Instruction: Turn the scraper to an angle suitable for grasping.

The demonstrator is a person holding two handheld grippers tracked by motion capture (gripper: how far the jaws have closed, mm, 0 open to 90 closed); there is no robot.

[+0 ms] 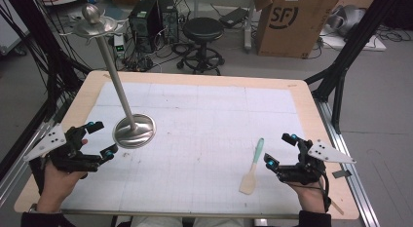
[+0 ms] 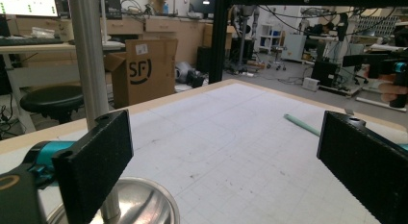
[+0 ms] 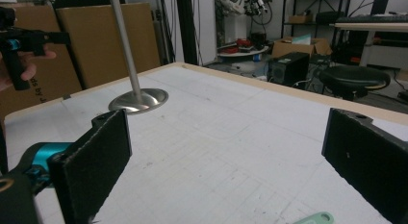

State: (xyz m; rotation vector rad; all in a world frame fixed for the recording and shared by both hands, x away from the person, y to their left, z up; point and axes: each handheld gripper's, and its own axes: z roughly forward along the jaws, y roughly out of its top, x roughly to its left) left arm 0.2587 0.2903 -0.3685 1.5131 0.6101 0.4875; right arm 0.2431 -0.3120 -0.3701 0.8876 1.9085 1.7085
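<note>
A metal stand (image 1: 117, 81) with a round base (image 1: 134, 131) and a tall pole rises at the table's left; its top dish (image 1: 95, 25) has a ball-shaped knob on it. A spatula (image 1: 253, 167) with a mint handle and a cream blade lies at the front right. My left gripper (image 1: 101, 138) is open just left of the base, which sits close under its left jaw (image 2: 139, 205). My right gripper (image 1: 281, 149) is open just right of the spatula, whose handle tip (image 3: 315, 218) shows low between the jaws. Nothing is held.
The table (image 1: 204, 81) has a white gridded mat with a wooden border. Behind it on the floor are a black stool (image 1: 203, 29), a cardboard box (image 1: 292, 22), computer towers and cables. Black frame posts (image 1: 341, 76) stand at the right.
</note>
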